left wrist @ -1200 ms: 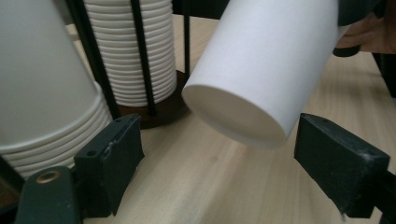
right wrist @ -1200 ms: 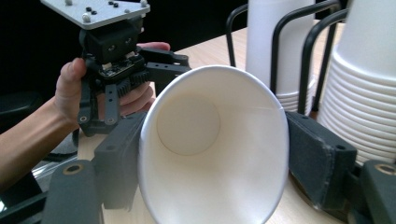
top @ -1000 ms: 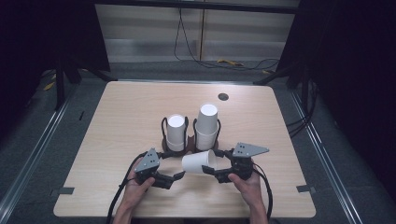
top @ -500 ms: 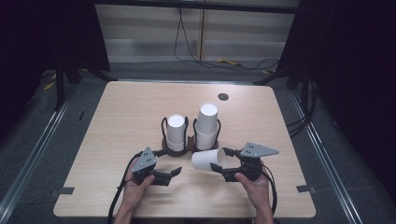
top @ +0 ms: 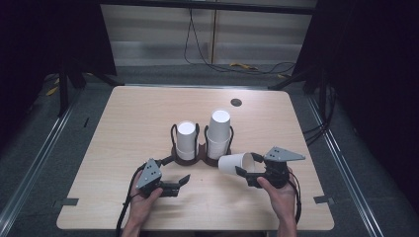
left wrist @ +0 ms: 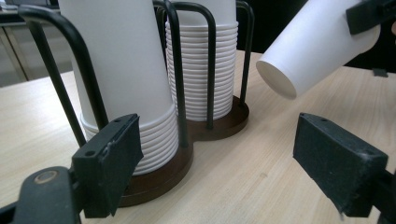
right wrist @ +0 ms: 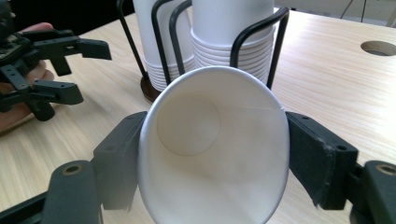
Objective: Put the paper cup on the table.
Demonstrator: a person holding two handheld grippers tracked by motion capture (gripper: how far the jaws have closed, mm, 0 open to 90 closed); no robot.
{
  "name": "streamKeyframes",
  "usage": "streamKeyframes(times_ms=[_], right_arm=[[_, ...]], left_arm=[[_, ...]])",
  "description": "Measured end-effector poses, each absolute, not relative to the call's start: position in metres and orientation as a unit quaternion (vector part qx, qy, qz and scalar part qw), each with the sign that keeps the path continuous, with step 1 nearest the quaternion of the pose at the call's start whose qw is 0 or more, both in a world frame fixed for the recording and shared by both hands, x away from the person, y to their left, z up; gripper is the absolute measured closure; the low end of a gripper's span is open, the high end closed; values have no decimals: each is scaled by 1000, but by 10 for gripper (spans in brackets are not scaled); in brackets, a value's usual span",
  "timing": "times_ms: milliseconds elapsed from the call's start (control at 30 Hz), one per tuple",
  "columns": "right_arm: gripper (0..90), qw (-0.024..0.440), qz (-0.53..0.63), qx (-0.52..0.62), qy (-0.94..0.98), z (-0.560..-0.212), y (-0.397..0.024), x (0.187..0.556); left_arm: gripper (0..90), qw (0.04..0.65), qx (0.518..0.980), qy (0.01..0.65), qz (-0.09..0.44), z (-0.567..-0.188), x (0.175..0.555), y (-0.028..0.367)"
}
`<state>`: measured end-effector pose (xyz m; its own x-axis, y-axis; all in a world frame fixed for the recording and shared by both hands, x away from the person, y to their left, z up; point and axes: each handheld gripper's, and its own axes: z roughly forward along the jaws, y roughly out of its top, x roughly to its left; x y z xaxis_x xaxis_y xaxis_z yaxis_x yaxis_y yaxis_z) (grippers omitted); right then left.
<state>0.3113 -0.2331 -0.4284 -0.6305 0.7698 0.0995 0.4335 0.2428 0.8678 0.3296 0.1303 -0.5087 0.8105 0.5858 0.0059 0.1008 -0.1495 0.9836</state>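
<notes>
A dark brown wire cup holder (top: 198,157) stands at mid table with two stacks of upside-down white paper cups, a shorter left stack (top: 187,140) and a taller right stack (top: 219,129). My right gripper (top: 247,173) is shut on a single white paper cup (top: 235,163), held on its side above the table with its base toward the holder. In the right gripper view the cup's open mouth (right wrist: 210,154) faces the camera, a jaw pressed on each side. My left gripper (top: 181,182) is open, low over the table in front of the left stack (left wrist: 121,70), with nothing between its jaws.
A round cable hole (top: 236,102) sits near the table's far edge. Bare wood lies around the holder on all sides. In the left gripper view the held cup (left wrist: 308,46) hangs at upper right, beside the right stack (left wrist: 201,70).
My right gripper has carried the single cup to the right, away from the left gripper. The left gripper has stayed nearly still and open.
</notes>
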Motion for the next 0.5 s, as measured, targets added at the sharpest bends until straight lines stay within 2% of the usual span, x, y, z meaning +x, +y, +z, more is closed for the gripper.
streamKeyframes(times_ms=[133,500], right_arm=[[251,180,466,401,768,-426,-237,314],[257,183,444,420,770,-417,-246,328]], left_arm=[[154,629,698,252,231,-511,323,135],[152,624,702,248,238,-511,322,134]])
